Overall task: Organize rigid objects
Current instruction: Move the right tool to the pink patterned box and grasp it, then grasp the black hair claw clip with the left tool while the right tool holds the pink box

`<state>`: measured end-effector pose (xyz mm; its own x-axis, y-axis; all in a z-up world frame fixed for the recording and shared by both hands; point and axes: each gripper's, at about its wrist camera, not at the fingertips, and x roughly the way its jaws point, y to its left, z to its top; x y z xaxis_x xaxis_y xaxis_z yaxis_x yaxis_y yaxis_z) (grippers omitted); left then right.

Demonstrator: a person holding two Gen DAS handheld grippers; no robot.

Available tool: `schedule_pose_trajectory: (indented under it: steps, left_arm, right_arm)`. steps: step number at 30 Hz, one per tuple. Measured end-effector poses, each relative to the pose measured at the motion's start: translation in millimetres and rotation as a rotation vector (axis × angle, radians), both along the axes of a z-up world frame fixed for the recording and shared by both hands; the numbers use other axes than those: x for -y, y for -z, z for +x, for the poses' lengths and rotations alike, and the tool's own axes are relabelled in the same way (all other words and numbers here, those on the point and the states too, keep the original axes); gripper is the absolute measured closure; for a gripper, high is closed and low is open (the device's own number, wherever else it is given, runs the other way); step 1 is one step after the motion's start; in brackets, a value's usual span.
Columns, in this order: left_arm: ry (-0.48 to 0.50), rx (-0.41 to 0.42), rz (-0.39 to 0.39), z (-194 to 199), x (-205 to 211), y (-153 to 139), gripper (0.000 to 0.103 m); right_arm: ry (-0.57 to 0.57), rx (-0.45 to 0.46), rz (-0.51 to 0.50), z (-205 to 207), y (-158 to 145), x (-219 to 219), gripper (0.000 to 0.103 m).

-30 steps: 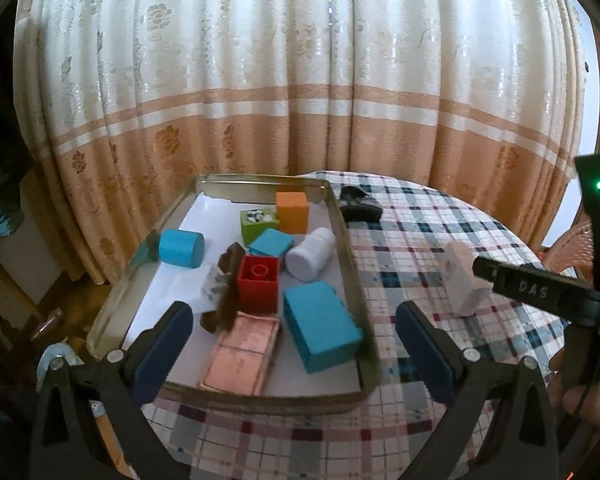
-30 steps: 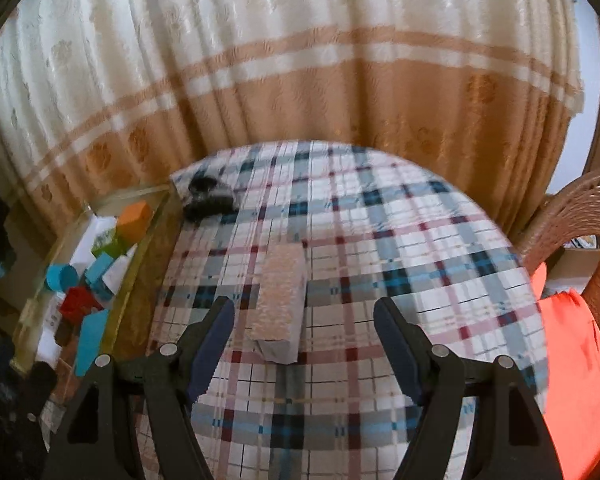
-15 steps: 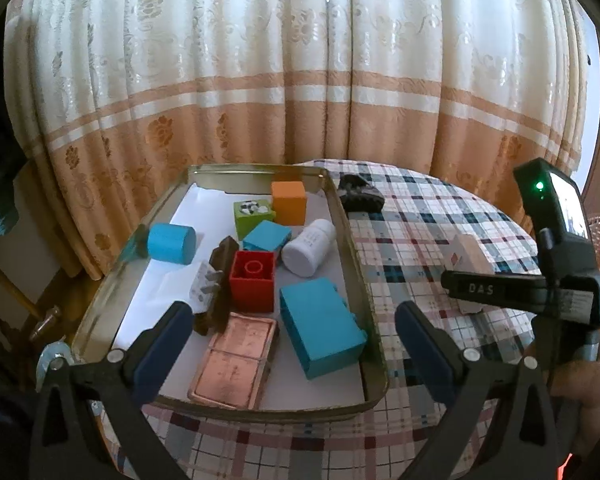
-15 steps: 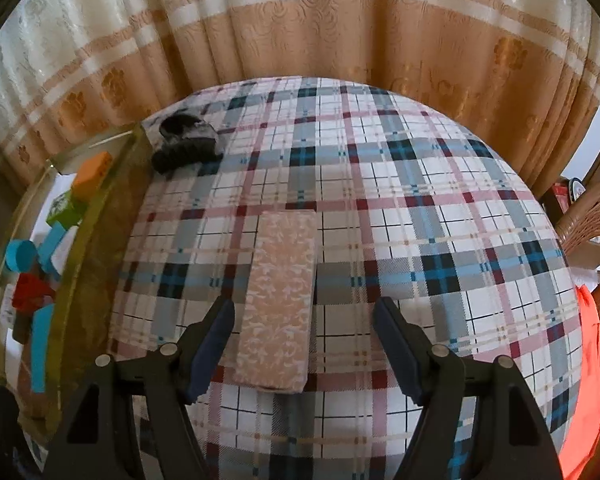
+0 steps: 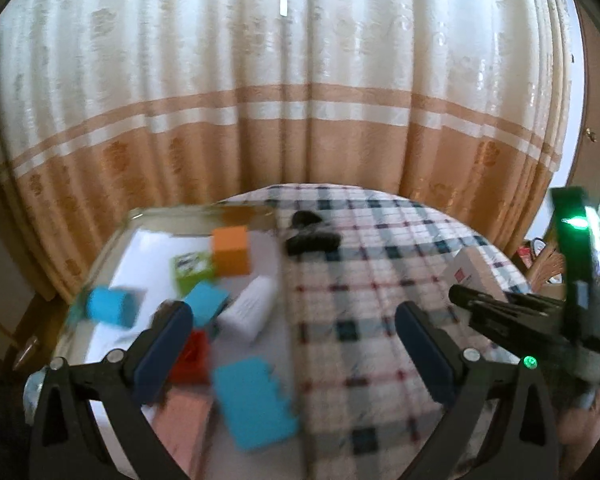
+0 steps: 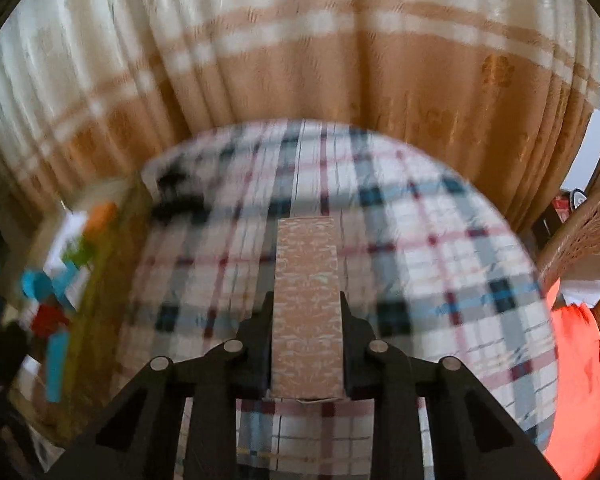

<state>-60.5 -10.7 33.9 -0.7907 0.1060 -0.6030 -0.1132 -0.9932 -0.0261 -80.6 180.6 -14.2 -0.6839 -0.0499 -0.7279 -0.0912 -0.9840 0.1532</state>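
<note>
Peach-patterned cardboard fills the middle of the right wrist view: a long box (image 6: 306,304) is clamped at its near end between the two black fingers of the right gripper (image 6: 306,344), its far end reaching out over a plaid tablecloth (image 6: 440,272). Both pads press flat against the box's long sides.

In the left wrist view, the left gripper (image 5: 296,340) has its blue-padded fingers (image 5: 162,352) spread wide with nothing between them, above the right edge of a metal tray (image 5: 100,256). The tray sits on the left of the table and holds an orange block (image 5: 231,250), a green block (image 5: 191,270), a blue cylinder (image 5: 112,306), a white bottle (image 5: 250,312), a red brick (image 5: 194,356) and a large blue block (image 5: 254,406). A black hair clip (image 5: 310,234) lies on the cloth just right of the tray's far corner. Cream and tan curtains (image 5: 300,80) hang behind. Much of both views is blurred.
</note>
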Motion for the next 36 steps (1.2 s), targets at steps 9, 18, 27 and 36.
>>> schedule_pose_trajectory:
  steps: [9, 18, 27, 36]
  left_arm:
    - [-0.002, 0.076, -0.06, -92.6, -69.1, 3.4, 0.001]
    - [-0.105, 0.248, -0.137, -169.5, -111.4, 53.1, 0.006]
    - [-0.308, 0.259, -0.266, -198.9, -104.7, 73.6, 0.001]
    - [-0.333, 0.256, -0.241, -209.2, -104.4, 75.3, 0.0]
  right_arm:
    - [0.058, -0.116, -0.005, 10.0, -30.7, -36.5, 0.075]
    - [0.058, -0.106, -0.007, 9.5, -25.8, -51.7, 0.075]
    - [0.045, -0.11, -0.021, 6.3, -26.1, -55.9, 0.075]
    - [0.059, -0.107, -0.03, 6.5, -27.1, -62.7, 0.075]
